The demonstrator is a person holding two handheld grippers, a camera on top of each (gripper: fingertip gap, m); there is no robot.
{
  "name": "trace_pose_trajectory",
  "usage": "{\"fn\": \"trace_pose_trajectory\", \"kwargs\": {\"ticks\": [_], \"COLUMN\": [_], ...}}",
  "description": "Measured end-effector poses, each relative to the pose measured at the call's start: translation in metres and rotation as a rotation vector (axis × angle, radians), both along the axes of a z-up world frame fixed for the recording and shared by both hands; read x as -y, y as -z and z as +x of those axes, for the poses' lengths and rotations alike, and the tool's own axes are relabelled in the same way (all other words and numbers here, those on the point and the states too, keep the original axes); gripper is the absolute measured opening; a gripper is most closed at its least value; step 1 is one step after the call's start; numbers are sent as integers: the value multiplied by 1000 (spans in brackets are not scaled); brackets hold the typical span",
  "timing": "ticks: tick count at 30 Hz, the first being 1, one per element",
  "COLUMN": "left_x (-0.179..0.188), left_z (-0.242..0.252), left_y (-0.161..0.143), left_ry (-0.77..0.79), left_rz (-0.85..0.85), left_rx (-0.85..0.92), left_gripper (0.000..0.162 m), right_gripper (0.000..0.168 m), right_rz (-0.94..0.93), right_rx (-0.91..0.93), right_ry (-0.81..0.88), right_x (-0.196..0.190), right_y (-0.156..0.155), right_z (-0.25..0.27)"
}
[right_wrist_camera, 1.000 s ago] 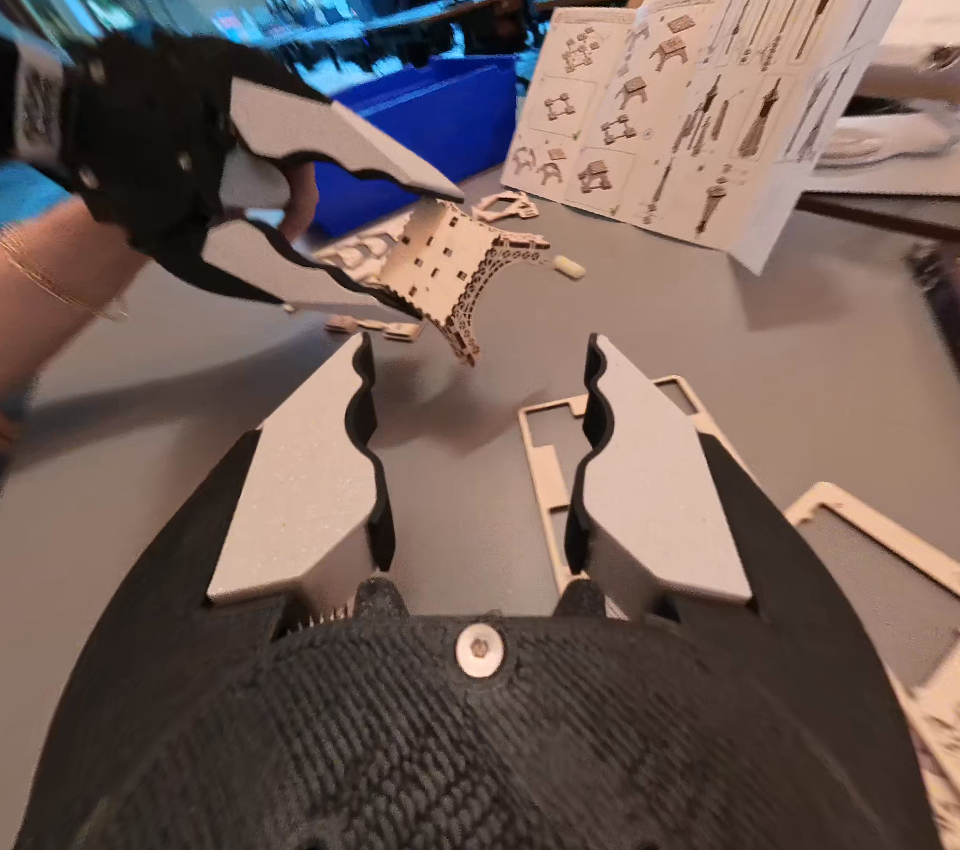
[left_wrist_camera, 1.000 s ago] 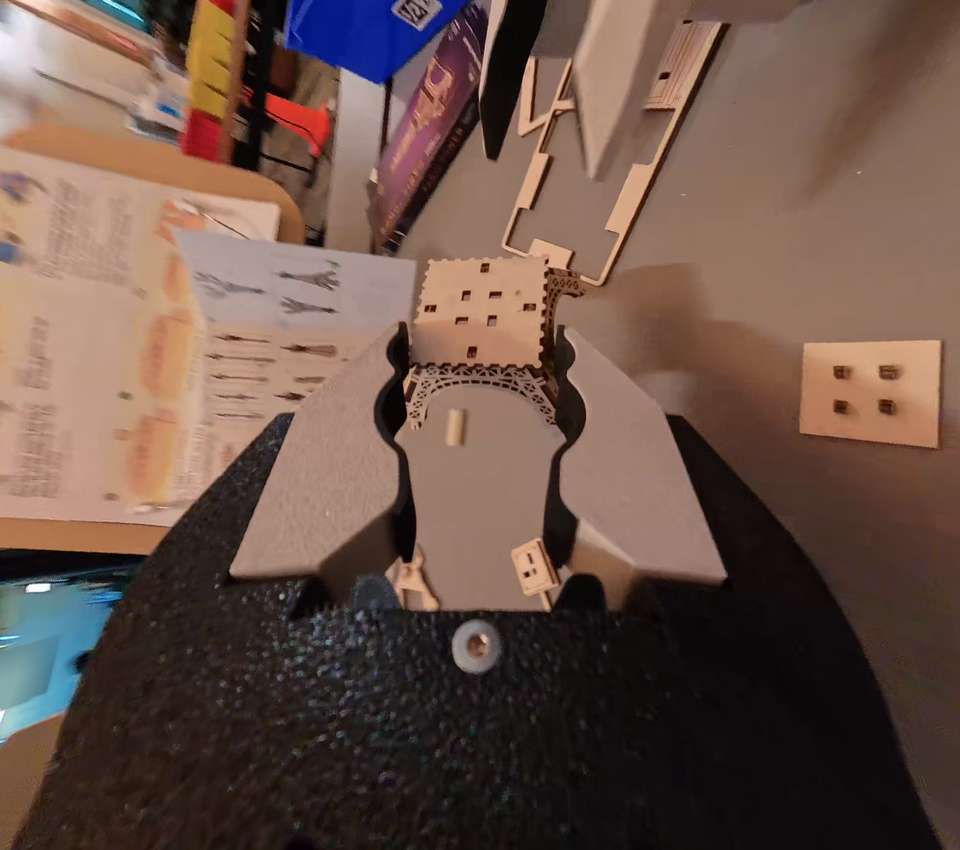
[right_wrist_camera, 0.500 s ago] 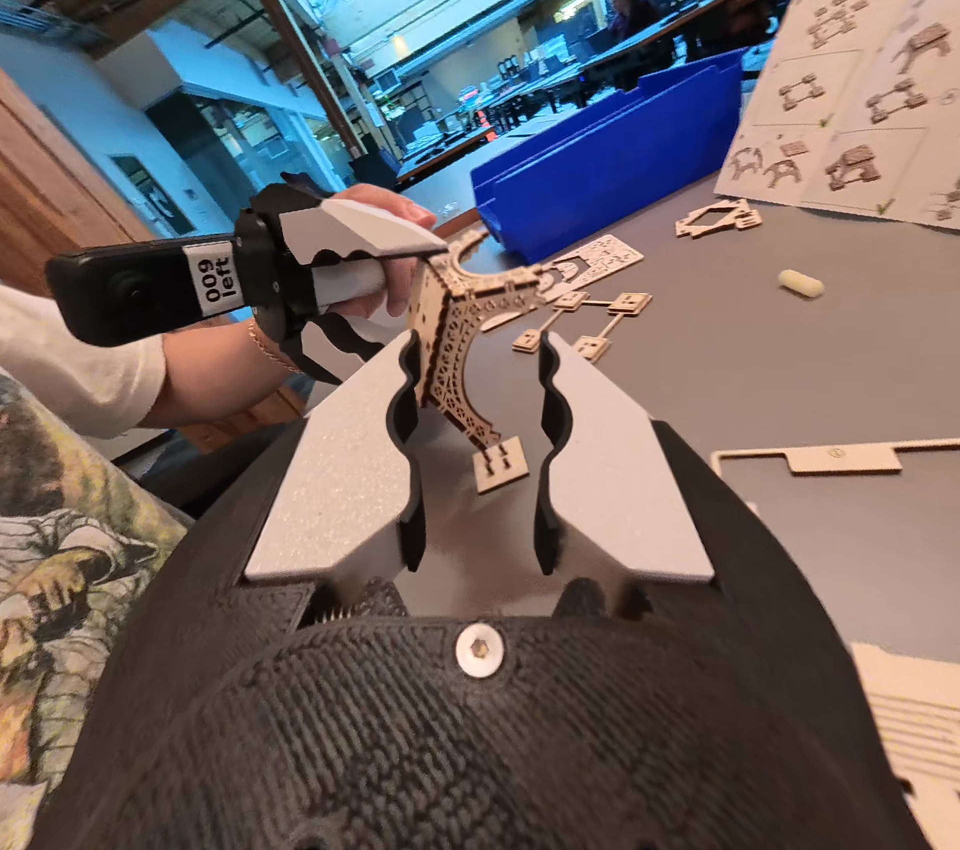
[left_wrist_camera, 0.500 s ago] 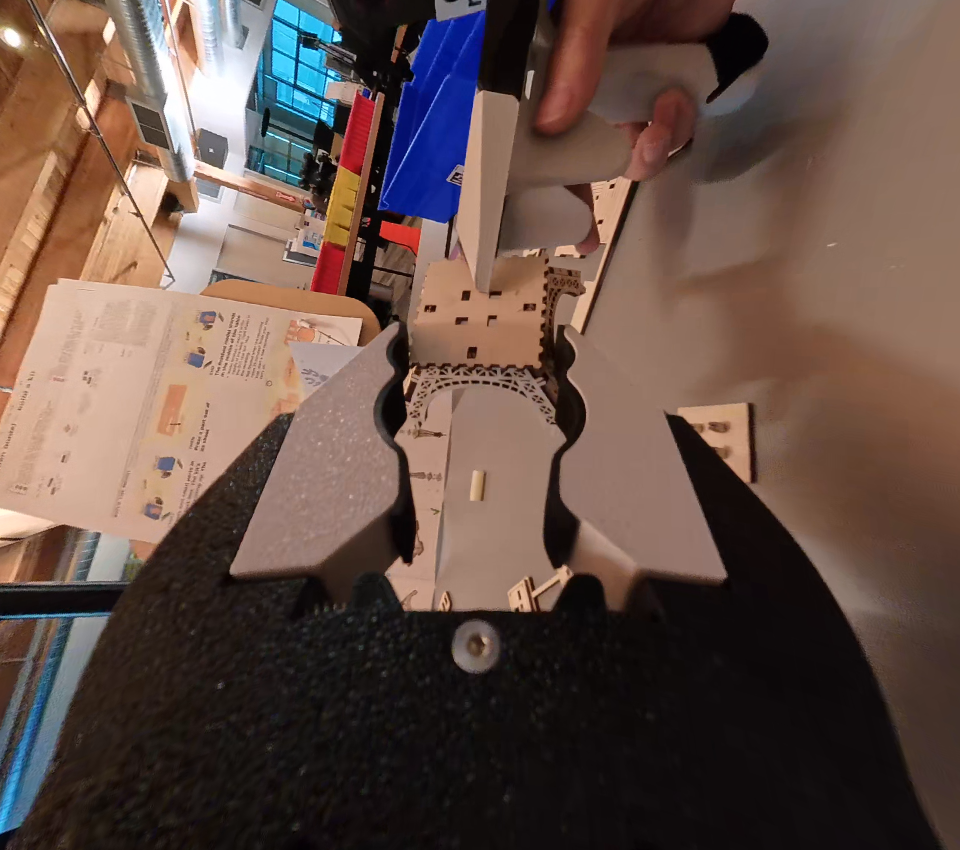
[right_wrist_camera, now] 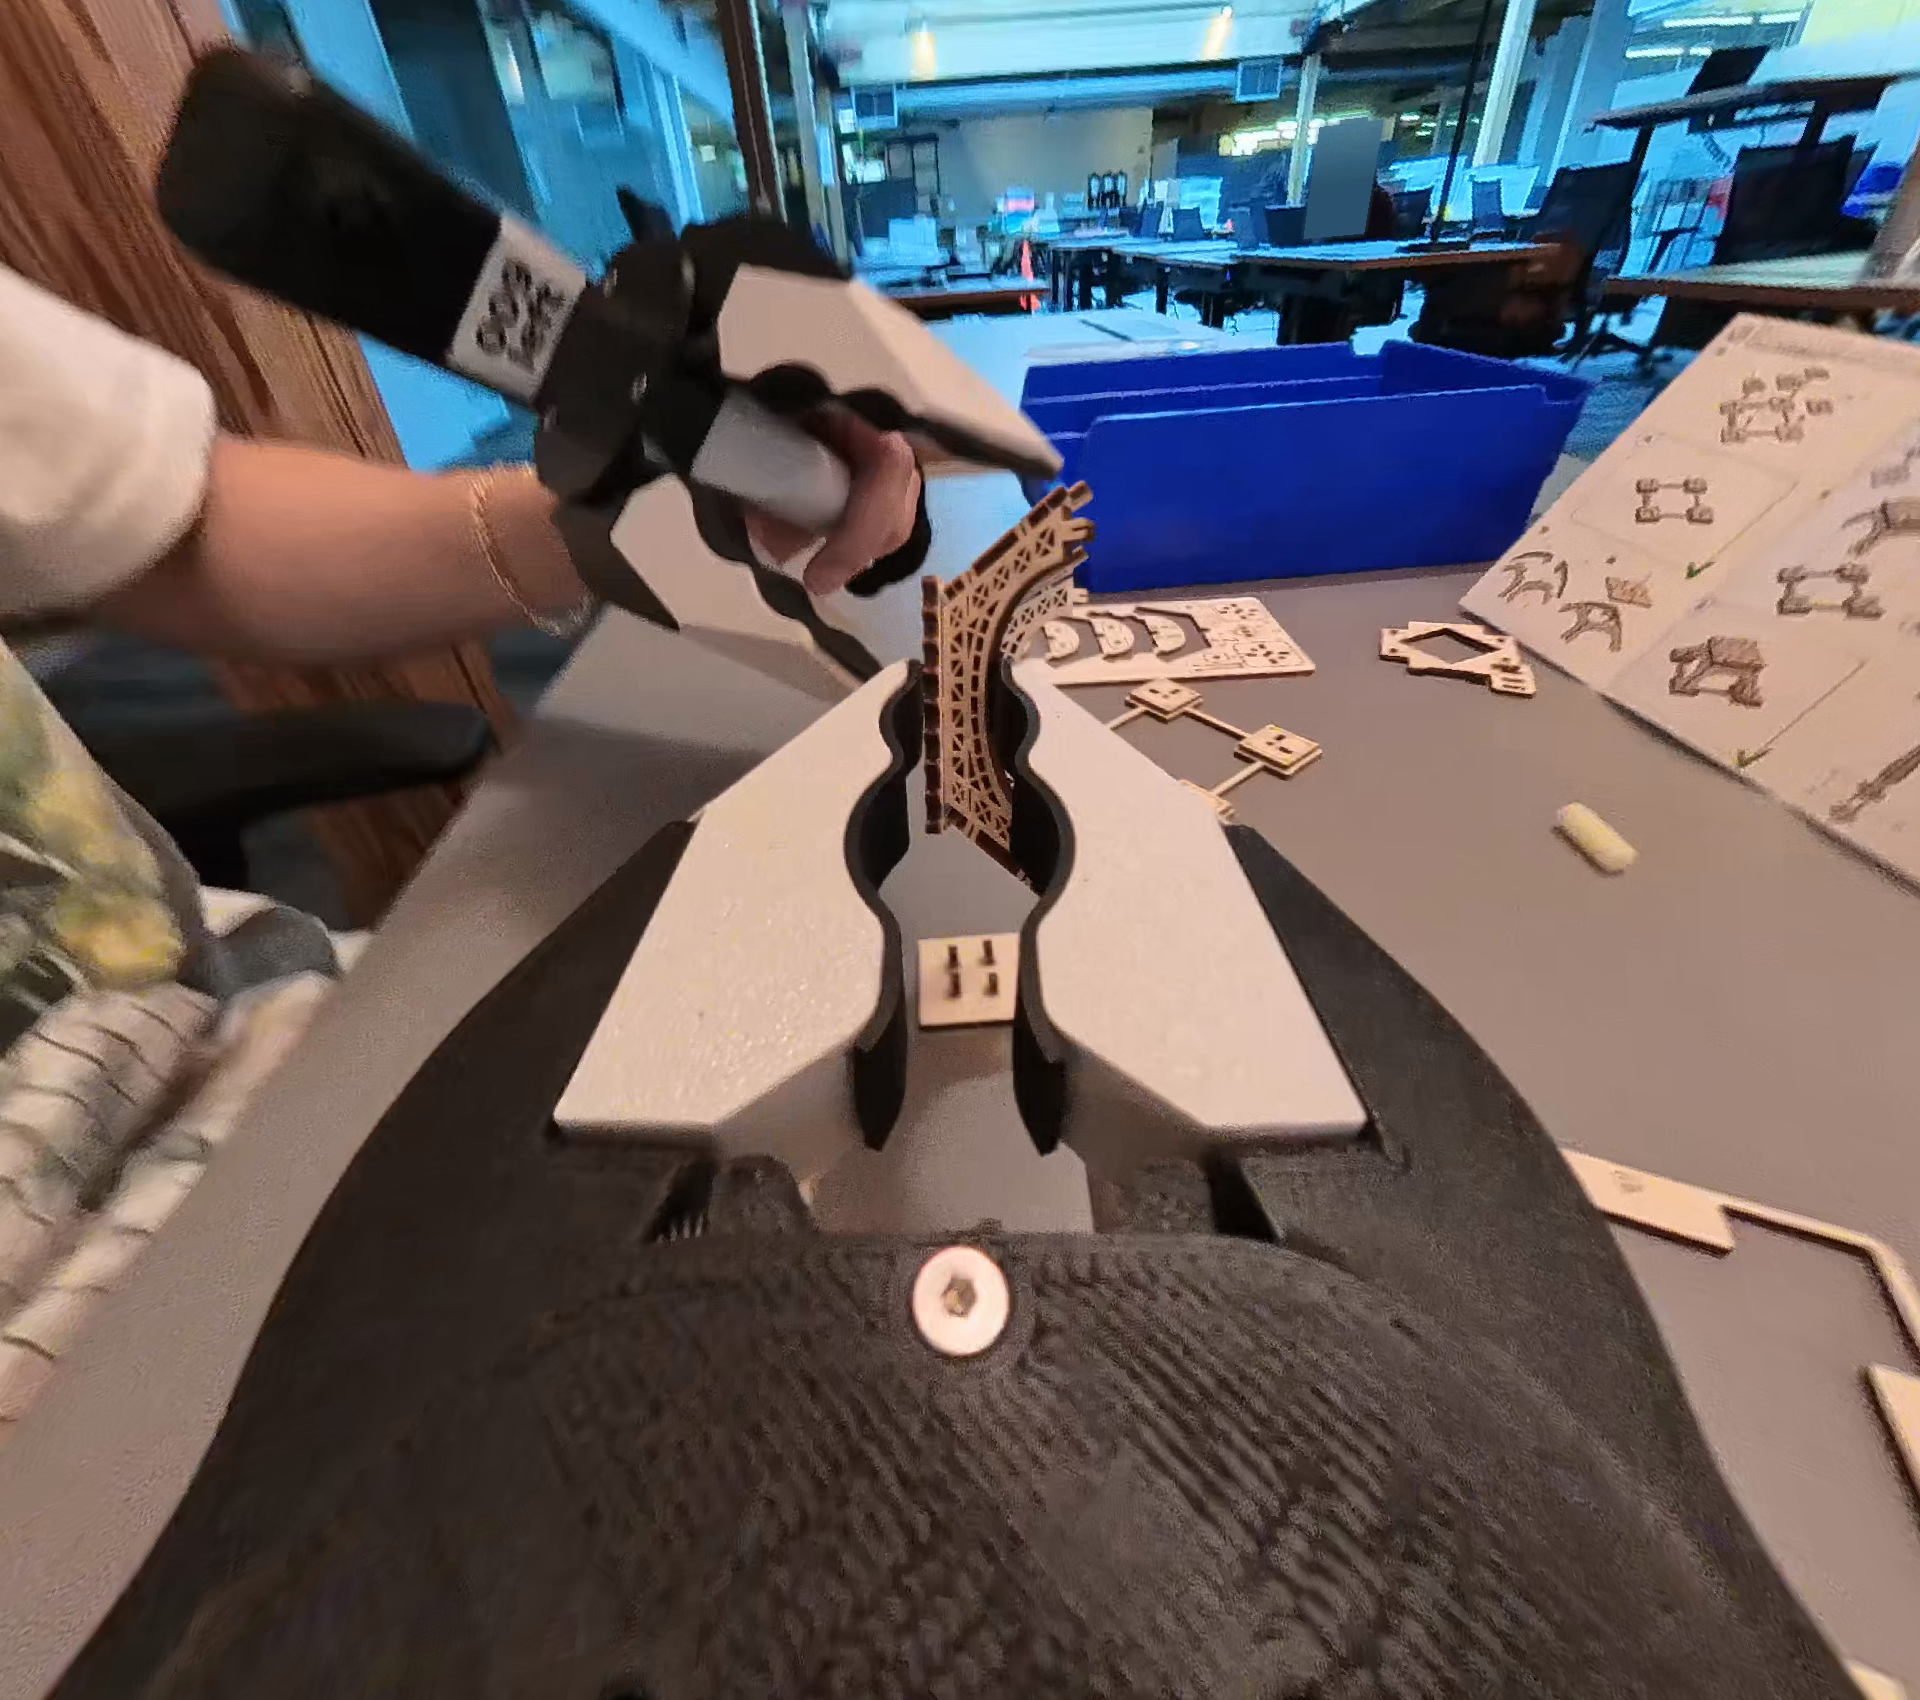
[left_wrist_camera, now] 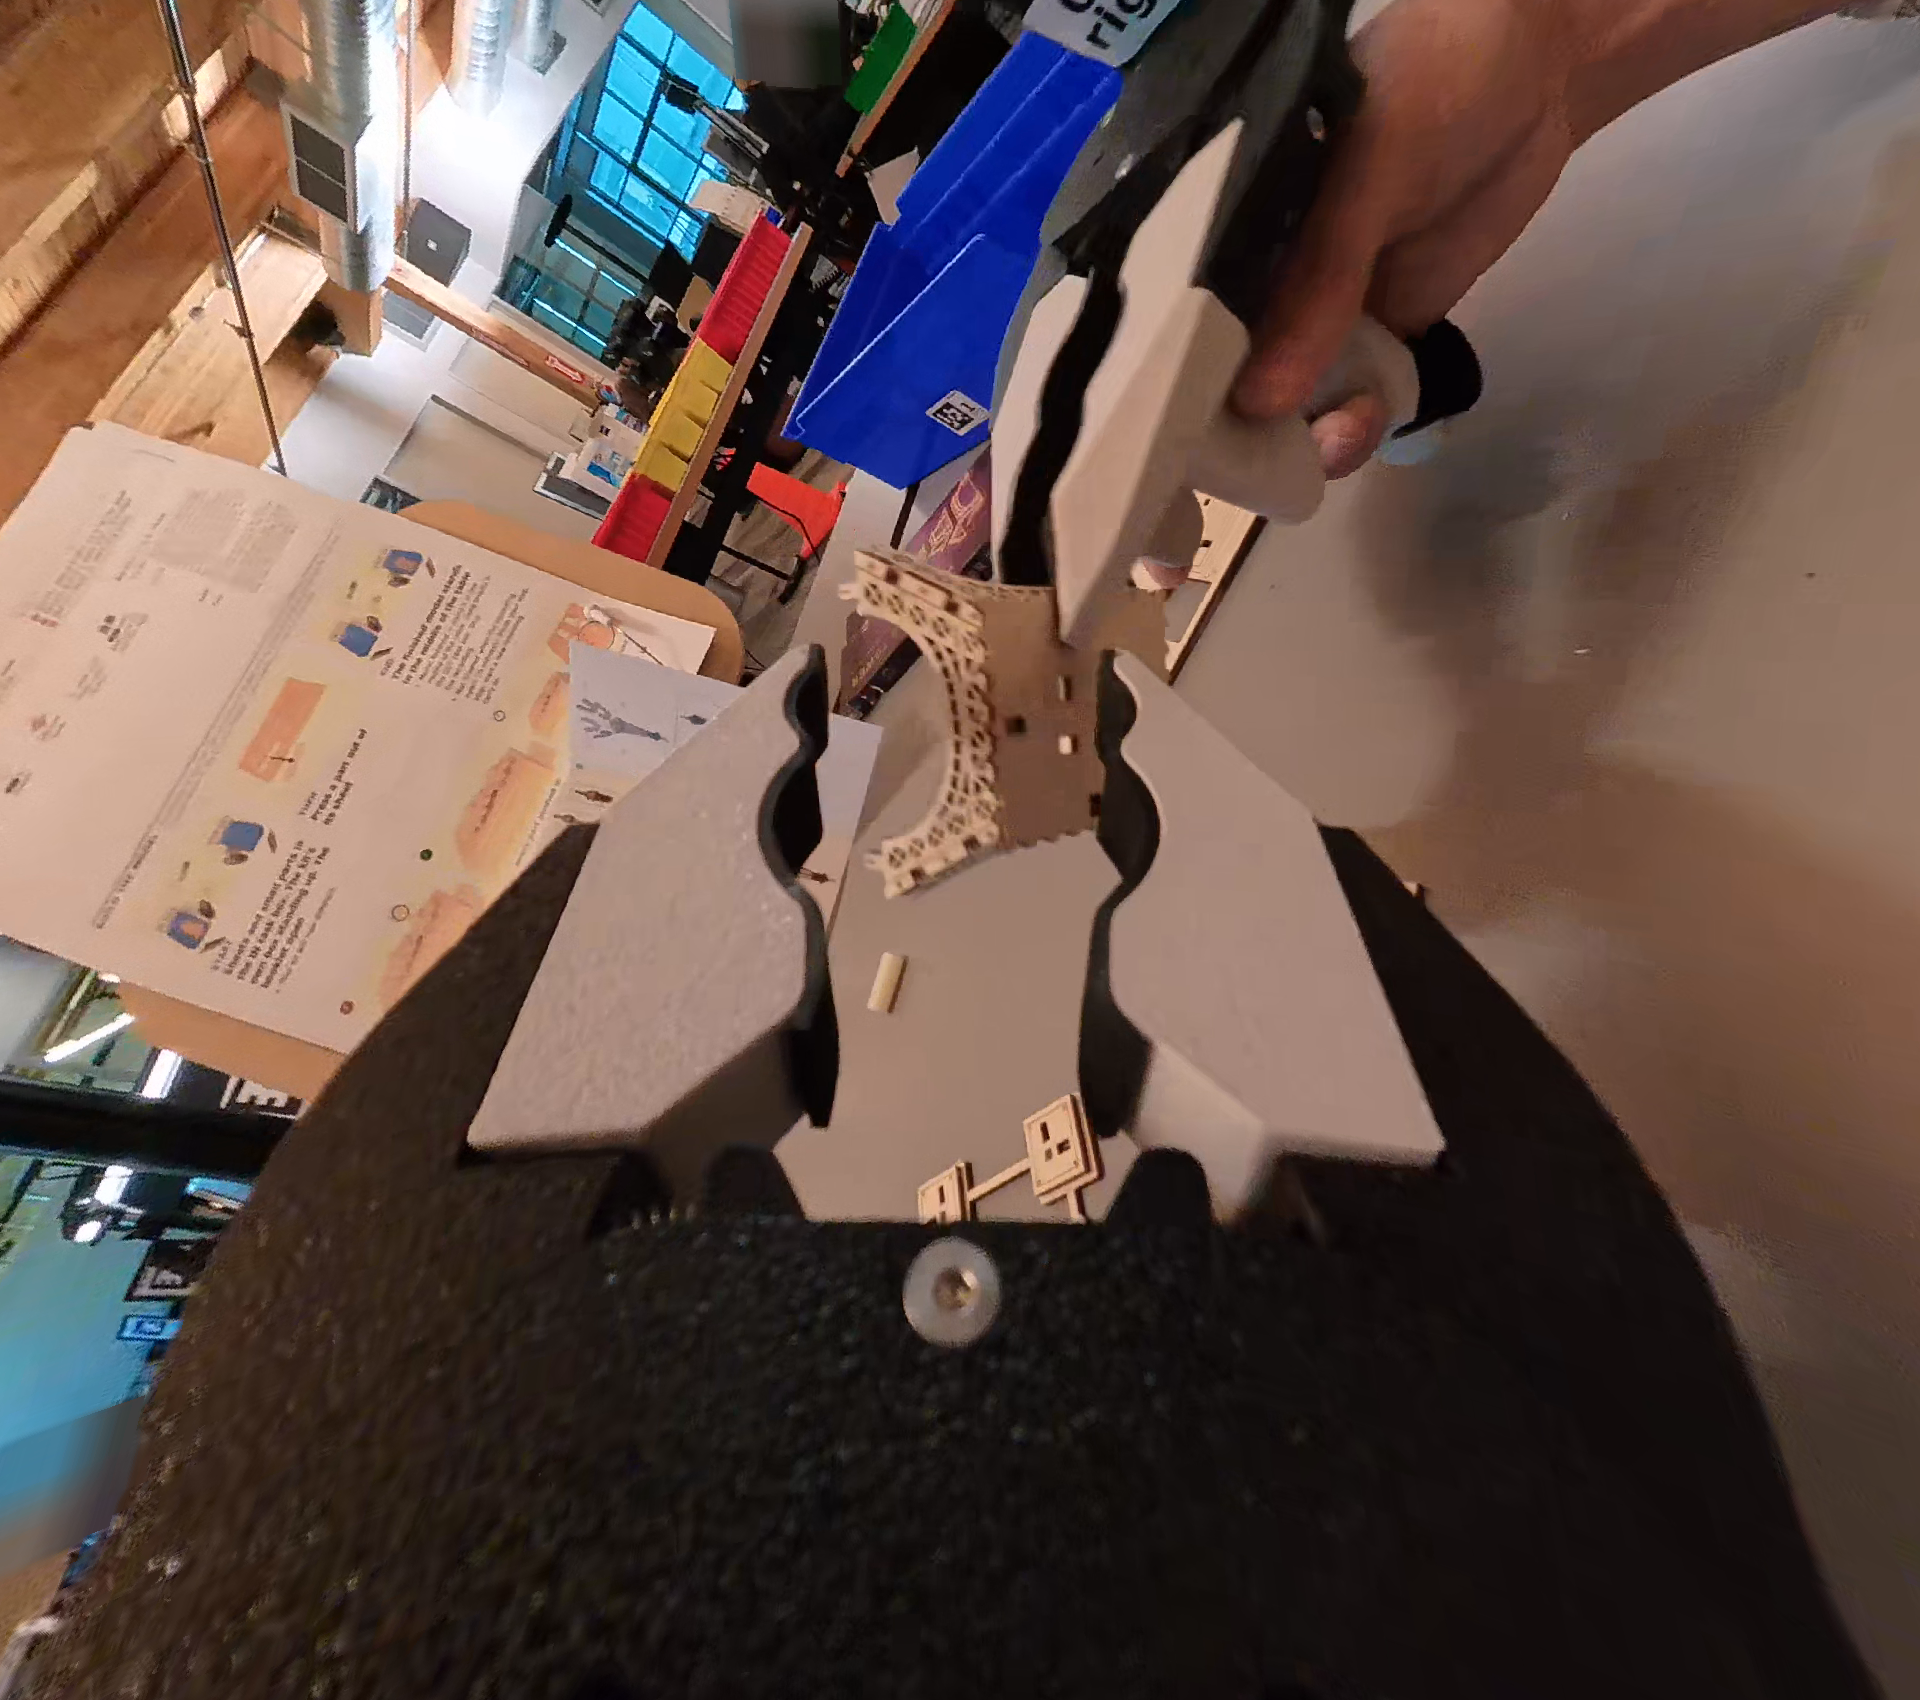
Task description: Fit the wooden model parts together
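The wooden lattice tower base is held upright between the tips of my right gripper, which is shut on it above the grey table. In the left wrist view the same model hangs between the spread fingers of my left gripper, which is open; the right gripper pinches the model's far edge from above. In the right wrist view the left gripper is open just behind the model. A small square plate with slots lies on the table under my right fingers.
Linked small squares, a cut parts sheet, a square frame piece and a white pellet lie ahead. A blue bin stands behind. Instruction sheets lean at right. Emptied frames lie near right. Left and right tips are no more than a few centimetres apart. Left tips and right tips are each some 25 cm from the white pellet. My left wrist view looks at it from another angle.
My left gripper, shut on the model before, has opened and let it go. My right gripper has closed on the model and now holds it.
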State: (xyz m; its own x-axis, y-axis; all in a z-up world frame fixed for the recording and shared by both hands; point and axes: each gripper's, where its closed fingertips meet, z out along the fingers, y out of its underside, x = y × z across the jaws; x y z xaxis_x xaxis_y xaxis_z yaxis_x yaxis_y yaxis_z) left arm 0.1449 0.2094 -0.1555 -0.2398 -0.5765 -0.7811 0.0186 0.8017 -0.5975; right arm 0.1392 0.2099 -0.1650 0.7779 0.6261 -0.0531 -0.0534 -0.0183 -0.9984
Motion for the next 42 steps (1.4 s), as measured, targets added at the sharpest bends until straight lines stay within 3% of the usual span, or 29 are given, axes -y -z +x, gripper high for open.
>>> {"fn": "trace_pose_trajectory", "kwargs": {"ticks": [3, 7, 10, 14, 17, 22, 31, 39, 42], "left_x": [2, -7, -44, -70, -64, -63, -136, -198, -199], "left_z": [-8, -28, -37, -44, -42, -19, 7, -28, -27], "left_y": [-3, -22, -34, -25, -10, 17, 20, 20, 13], "left_ry": [19, 46, -84, -196, -182, -205, -415, -776, -815], "left_rz": [-79, -360, -555, -723, -736, -731, -859, -624, -568], "left_rx": [-23, -27, -12, -132, -226, -283, 29, 196, 288], "left_gripper": [58, 54, 46, 50, 52, 59, 60, 64, 64], "right_gripper": [10, 10, 10, 10, 10, 10, 10, 11, 11], "right_rz": [75, 203, 277, 362, 372, 307, 116, -28, -38], "right_rx": [207, 459, 634, 804, 915, 947, 929, 1004, 1009], "right_ry": [64, 156, 197, 280, 342, 461, 746, 911, 948], "right_x": [-4, -8, -10, -13, -16, -23, -23, -22, -20], "right_y": [9, 15, 19, 21, 26, 30, 39, 56, 56], "right_z": [-3, -2, -5, -7, -1, 21, 88, 131, 142]}}
